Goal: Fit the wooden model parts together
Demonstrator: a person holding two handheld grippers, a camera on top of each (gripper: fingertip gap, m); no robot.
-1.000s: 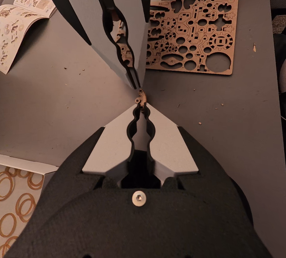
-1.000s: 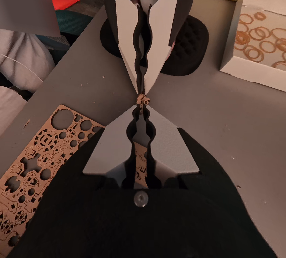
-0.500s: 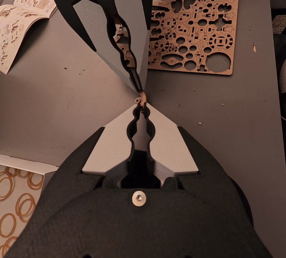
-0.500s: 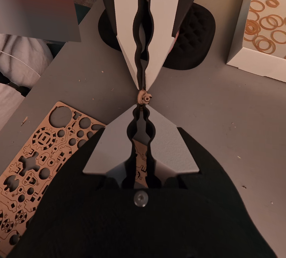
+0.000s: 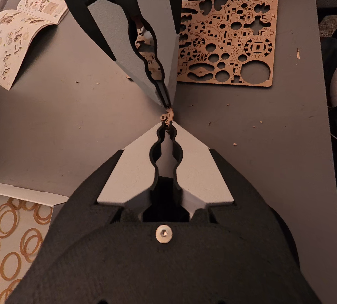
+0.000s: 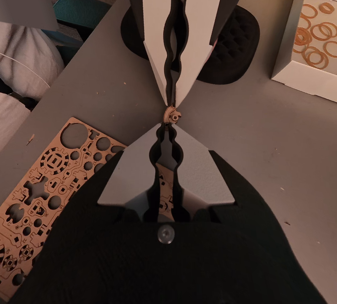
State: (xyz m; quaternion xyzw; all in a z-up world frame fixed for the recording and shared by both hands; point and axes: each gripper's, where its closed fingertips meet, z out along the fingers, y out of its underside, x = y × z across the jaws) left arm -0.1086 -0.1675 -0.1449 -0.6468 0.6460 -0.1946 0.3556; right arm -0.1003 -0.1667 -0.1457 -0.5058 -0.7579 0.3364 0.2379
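Note:
A small curved wooden part (image 5: pixel 170 115) with a tiny square-holed piece (image 5: pixel 163 117) on its side hangs above the grey table (image 5: pixel 73 131), pinched from both ends. My left gripper (image 5: pixel 166 126) is shut on its near end. My right gripper (image 5: pixel 168 105) comes down from the top of the left wrist view and is shut on the far end. In the right wrist view the same part (image 6: pixel 171 115) sits between my right gripper (image 6: pixel 166 126) below and the left gripper (image 6: pixel 171 104) above. Both sets of tips nearly touch.
A laser-cut wooden parts sheet (image 5: pixel 237 31) lies beyond the grippers; it also shows in the right wrist view (image 6: pixel 45 186). An open instruction booklet (image 5: pixel 21 31), a white box of rubber bands (image 6: pixel 319 40), a black pad (image 6: pixel 237 49) and wood crumbs lie on the table. Left and right tips are no more than a few centimetres apart.
The right gripper has tilted and turned slightly around the wooden part, and its view now shows more of the part's face. Both grips have held and the left gripper has stayed put.

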